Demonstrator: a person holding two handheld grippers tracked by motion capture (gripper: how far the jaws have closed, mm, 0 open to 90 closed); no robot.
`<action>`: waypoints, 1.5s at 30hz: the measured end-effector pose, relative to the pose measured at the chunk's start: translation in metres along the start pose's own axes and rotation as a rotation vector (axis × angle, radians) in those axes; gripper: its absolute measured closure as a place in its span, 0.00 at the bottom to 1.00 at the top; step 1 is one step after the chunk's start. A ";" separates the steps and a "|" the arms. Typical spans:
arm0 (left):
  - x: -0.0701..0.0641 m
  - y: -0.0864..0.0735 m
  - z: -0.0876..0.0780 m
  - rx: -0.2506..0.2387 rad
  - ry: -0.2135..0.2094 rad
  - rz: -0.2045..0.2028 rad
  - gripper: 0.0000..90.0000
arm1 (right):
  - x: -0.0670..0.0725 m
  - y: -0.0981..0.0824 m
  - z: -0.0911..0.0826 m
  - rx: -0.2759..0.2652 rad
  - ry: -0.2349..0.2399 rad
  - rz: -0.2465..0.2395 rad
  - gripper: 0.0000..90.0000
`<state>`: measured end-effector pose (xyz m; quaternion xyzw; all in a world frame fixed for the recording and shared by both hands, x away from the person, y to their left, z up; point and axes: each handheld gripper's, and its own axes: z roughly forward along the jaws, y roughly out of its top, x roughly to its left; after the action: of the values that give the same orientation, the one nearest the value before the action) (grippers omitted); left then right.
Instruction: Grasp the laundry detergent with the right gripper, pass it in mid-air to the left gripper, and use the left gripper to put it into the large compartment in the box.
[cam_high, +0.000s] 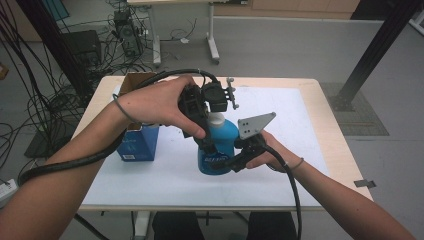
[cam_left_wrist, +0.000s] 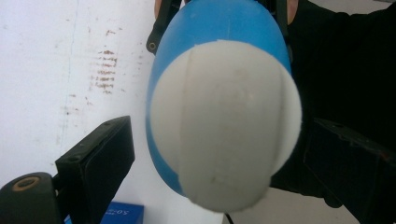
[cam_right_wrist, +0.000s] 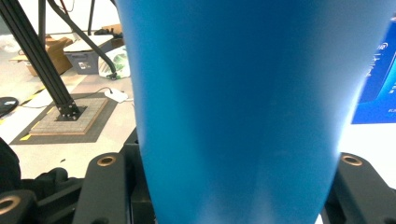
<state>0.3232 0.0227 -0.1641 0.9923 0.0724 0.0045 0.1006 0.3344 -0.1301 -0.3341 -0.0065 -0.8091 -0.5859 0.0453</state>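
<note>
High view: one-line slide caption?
Right gripper clamps blue bottle on the table; left gripper poised over its white cap.

Blue bottle (cam_high: 218, 147): white lettering on front label, too blurred to read. Blue box (cam_high: 139, 143): small white print low on side, illegible. In left gripper view, box print appears upside down, unreadable.

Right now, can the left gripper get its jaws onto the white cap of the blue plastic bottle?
Probably yes. The left gripper is poised over the white cap, its jaws open on either side with nothing between, while the right gripper clamps the blue plastic bottle.
</note>
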 end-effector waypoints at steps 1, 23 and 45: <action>0.000 0.000 0.000 0.000 0.000 0.000 0.10 | 0.000 0.000 0.000 0.000 0.000 0.000 0.46; -0.002 0.001 0.002 0.004 -0.004 -0.011 0.10 | 0.002 -0.002 0.001 0.000 0.007 -0.004 0.46; -0.001 0.001 0.001 0.006 -0.006 -0.005 0.10 | 0.000 -0.002 -0.002 0.005 -0.001 0.000 0.46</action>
<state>0.3227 0.0211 -0.1647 0.9924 0.0743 0.0010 0.0978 0.3340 -0.1324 -0.3355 -0.0068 -0.8105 -0.5839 0.0450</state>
